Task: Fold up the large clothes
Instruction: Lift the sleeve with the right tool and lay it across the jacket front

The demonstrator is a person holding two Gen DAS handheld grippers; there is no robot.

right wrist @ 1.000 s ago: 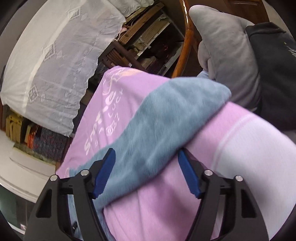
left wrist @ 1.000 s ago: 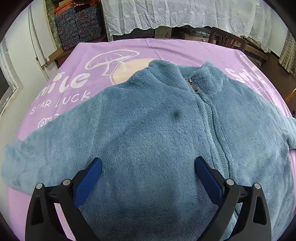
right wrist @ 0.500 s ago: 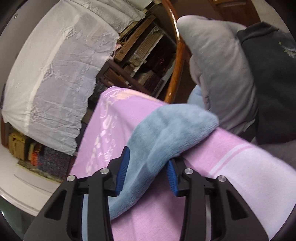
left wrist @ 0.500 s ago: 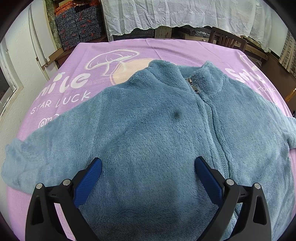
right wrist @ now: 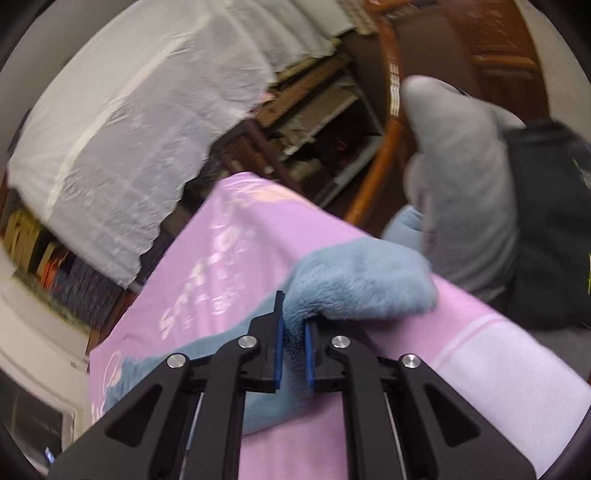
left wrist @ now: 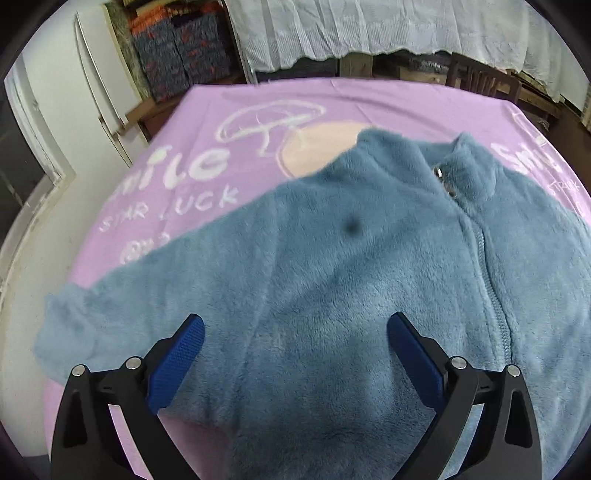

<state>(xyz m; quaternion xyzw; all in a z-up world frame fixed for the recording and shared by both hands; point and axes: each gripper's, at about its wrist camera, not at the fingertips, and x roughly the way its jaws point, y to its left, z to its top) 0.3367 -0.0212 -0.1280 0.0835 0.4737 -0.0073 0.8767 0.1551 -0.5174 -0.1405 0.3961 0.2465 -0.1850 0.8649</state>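
Observation:
A blue fleece jacket (left wrist: 332, 280) lies face up and spread out on a pink printed bedspread (left wrist: 229, 122), zip closed, collar at the far side. Its one sleeve (left wrist: 96, 317) stretches to the left edge. My left gripper (left wrist: 295, 328) is open and hovers just above the jacket's lower front. In the right wrist view my right gripper (right wrist: 293, 341) is shut on the other sleeve's cuff (right wrist: 362, 284) near the bedspread's edge (right wrist: 480, 354).
A white lace cloth (left wrist: 388, 29) hangs behind the bed. Patterned storage boxes (left wrist: 184, 48) stand at the far left by a white wall. A wooden chair (right wrist: 391, 122) with grey (right wrist: 465, 177) and dark (right wrist: 550, 221) clothes stands beside the bed's right edge.
My right gripper closed on the sleeve cuff, which was lying between open fingers a second ago. My left gripper shifted slightly left and stayed open.

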